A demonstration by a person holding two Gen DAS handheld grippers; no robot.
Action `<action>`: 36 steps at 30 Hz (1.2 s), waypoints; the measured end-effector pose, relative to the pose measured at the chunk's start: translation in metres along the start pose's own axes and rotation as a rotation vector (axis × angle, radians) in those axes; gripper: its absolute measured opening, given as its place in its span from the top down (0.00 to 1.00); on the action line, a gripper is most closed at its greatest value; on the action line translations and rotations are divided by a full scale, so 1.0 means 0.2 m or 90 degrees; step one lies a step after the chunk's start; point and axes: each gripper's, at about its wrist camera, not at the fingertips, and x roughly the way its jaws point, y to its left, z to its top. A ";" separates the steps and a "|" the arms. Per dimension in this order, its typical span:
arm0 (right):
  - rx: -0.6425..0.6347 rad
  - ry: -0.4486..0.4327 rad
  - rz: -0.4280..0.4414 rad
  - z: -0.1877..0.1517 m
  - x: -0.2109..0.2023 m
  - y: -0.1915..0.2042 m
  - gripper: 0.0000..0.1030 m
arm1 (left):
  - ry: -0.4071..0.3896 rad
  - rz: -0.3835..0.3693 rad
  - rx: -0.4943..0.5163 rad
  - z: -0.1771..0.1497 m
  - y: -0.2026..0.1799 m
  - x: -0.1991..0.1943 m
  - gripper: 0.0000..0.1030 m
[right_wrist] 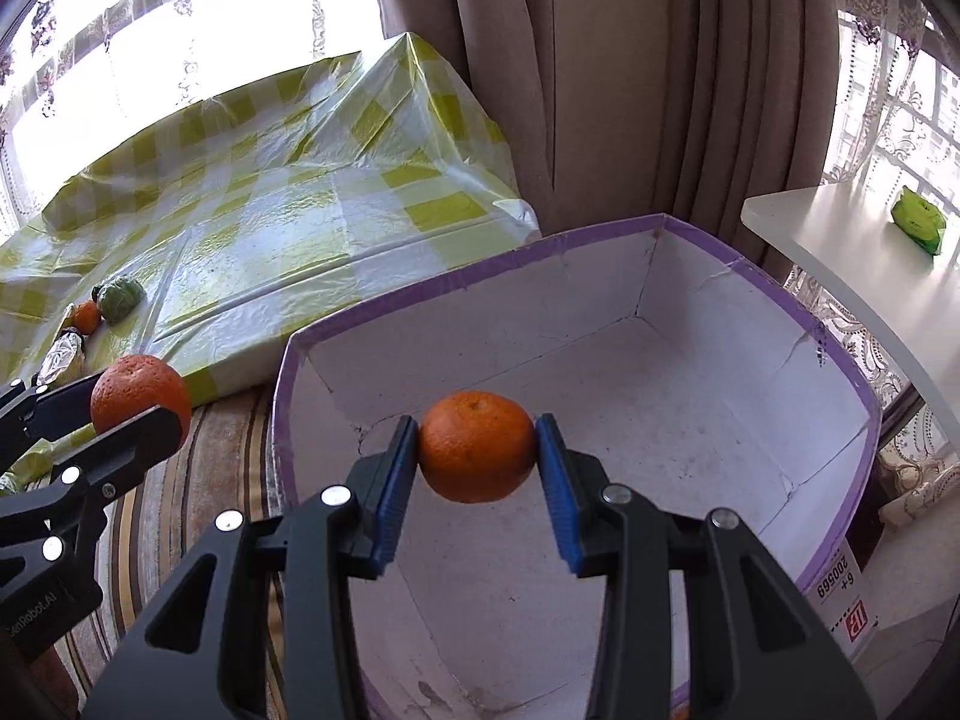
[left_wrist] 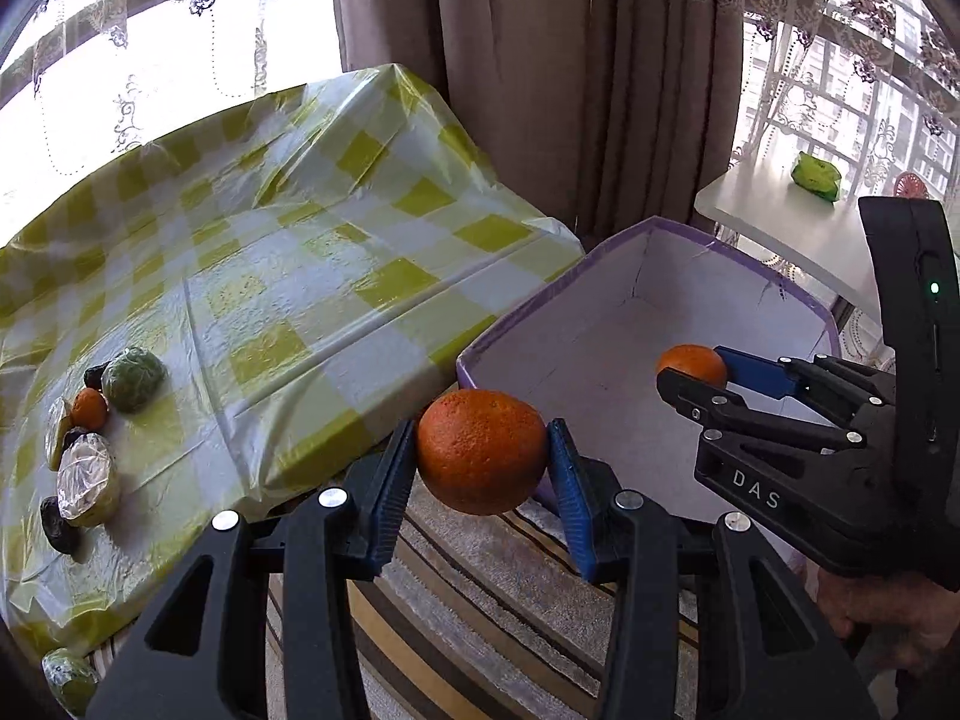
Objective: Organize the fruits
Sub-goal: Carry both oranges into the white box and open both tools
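My left gripper (left_wrist: pixel 480 459) is shut on a large orange (left_wrist: pixel 482 451) and holds it in the air just outside the near left corner of a purple-rimmed white box (left_wrist: pixel 516 315). My right gripper (right_wrist: pixel 477 450) is shut on a smaller orange (right_wrist: pixel 477 446) and holds it over the inside of the box (right_wrist: pixel 600 240), above its floor. In the left wrist view the right gripper (left_wrist: pixel 690 375) shows with its orange (left_wrist: pixel 691 365). In the right wrist view the left gripper's orange (right_wrist: pixel 141 399) shows at the left. The box holds no fruit on its floor.
A low table with a yellow-checked plastic cloth (left_wrist: pixel 288 252) stands left of the box. Several wrapped and loose fruits (left_wrist: pixel 90 438) lie at its left end. A white side table (right_wrist: pixel 840 240) with a green packet (right_wrist: pixel 917 222) stands right. Curtains hang behind; a striped rug lies below.
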 end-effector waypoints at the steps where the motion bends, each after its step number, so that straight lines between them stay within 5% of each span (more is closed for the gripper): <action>1: 0.005 0.001 -0.007 0.00 0.01 -0.03 0.61 | 0.003 -0.003 0.008 0.01 -0.03 0.01 0.58; 25: 0.045 0.065 -0.127 -0.04 0.20 -0.37 0.61 | 0.066 -0.023 0.122 0.06 -0.37 0.39 0.58; 36: -0.011 0.115 -0.142 -0.06 0.29 -0.37 0.60 | 0.157 0.016 0.186 0.02 -0.43 0.59 0.58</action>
